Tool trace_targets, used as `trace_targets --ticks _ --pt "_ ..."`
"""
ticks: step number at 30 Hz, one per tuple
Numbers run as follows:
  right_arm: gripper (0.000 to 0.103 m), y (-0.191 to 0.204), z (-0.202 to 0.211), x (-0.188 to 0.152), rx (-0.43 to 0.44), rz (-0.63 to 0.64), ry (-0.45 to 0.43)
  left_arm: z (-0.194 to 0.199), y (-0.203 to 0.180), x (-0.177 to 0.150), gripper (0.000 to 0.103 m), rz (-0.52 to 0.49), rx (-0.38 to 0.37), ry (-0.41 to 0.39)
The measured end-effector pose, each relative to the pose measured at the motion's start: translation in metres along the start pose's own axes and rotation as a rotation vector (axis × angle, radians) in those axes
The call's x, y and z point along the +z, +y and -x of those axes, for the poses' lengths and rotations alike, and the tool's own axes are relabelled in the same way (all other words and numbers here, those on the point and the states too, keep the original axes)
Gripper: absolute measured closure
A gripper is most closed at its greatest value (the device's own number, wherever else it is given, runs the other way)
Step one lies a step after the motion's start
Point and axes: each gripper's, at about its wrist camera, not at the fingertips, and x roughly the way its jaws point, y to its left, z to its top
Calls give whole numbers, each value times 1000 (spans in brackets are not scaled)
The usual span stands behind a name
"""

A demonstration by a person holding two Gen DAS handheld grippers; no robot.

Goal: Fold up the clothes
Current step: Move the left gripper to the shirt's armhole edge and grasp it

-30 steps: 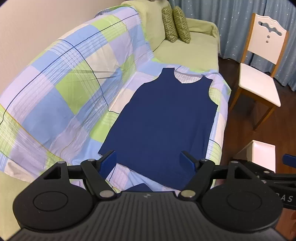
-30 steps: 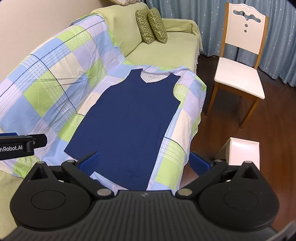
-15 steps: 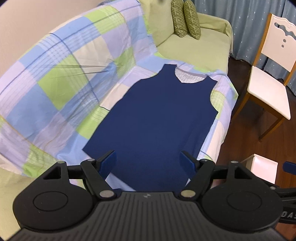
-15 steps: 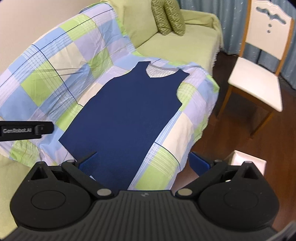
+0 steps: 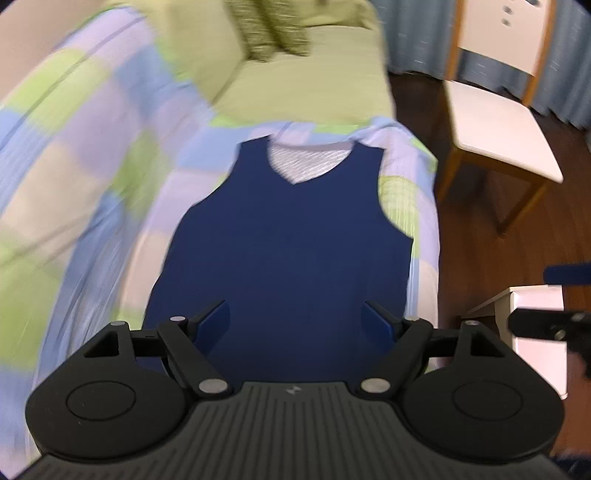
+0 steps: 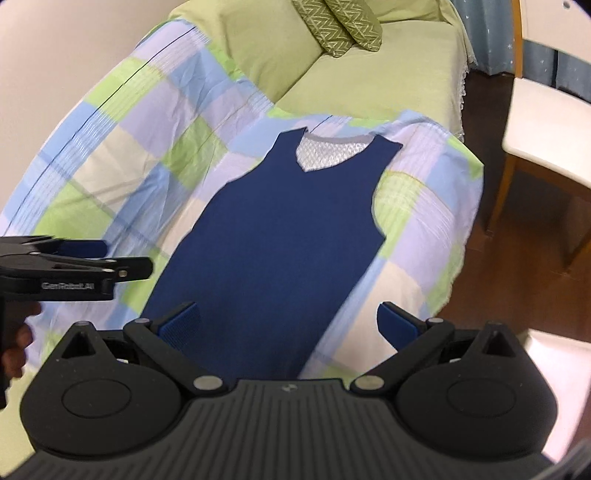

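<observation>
A navy sleeveless top lies spread flat on a checked blanket over the sofa, its neck pointing away from me. My left gripper hovers open above the top's lower half, nothing between its blue pads. My right gripper is open too, over the top's lower right edge and the blanket. The left gripper also shows from the side at the left of the right wrist view, held by a hand. The top's hem is hidden behind both gripper bodies.
A wooden chair with a white seat stands to the right of the sofa on dark floor. A low white stool sits near the sofa's front right corner. Two green patterned cushions rest at the sofa's far end.
Both grippers have moved forward and closer over the top, which now looms larger. The left view swung fast and is blurred. Both stay open.
</observation>
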Motion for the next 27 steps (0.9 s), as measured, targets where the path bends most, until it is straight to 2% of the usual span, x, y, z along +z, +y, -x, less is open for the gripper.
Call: trace_targets --ticks 4,8,12,14,16,17,19,21,23,27 --pt "10 -30 -46 33 -11 -69 -12 -60 16 41 23 -129 -21 6" --pt "10 -50 -89 61 -47 -108 -12 -120 42 90 23 -239 -24 -8" --pt "10 -70 -142 89 -40 -100 -29 -181 72 140 24 -310 -76 -36" --pt "14 -81 -168 100 -37 -93 -33 -214 88 164 25 -333 -100 -36" --pt "31 -93 -190 117 -37 -88 -51 -242 102 183 26 -354 -120 -29" --pt "34 -99 -200 125 -36 -87 -61 -256 108 193 26 -369 -129 -25" --pt "37 -113 -218 144 -38 -86 -91 -285 120 216 27 -433 -149 -13" --pt "37 -129 -232 162 -54 -90 -126 -300 124 226 28 -471 -161 -6" --pt "37 -141 -245 175 -70 -103 -135 -327 128 240 32 -539 -189 31" --pt "43 -161 -265 194 -62 -136 -153 -359 129 253 50 -614 -239 78"
